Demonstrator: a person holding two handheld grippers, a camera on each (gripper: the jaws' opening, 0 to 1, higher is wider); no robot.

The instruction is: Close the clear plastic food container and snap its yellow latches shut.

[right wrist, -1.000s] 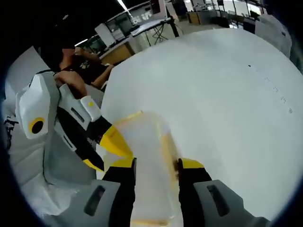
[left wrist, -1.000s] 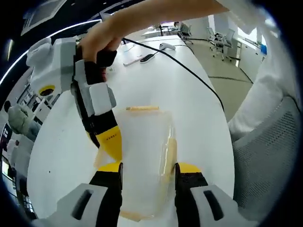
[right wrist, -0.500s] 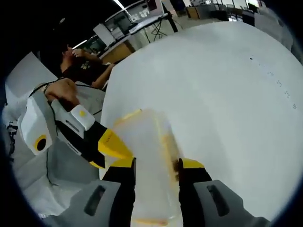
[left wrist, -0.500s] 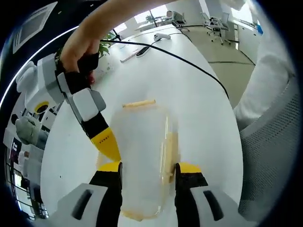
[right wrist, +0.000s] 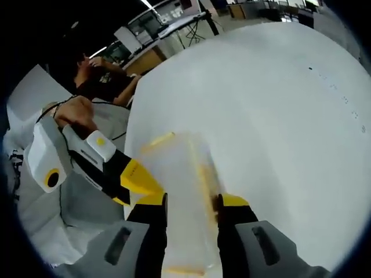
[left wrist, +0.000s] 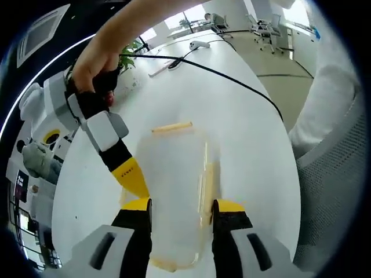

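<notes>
The container [left wrist: 177,191] is lying on the white table [left wrist: 232,116]; the left gripper [left wrist: 182,207] and right gripper [right wrist: 191,201] are each clamping it between their jaws from opposite ends

Plastics on a matt white tabletop [left wrist: 232,116]

Between the left tongs [left wrist: 181,208] a food container [left wrist: 174,185] of cloudy clear plastic is seen, with opaque yellow latches [left wrist: 171,127]; the tong shells are made of smooth white, black and glossy yellow plastic.
</notes>
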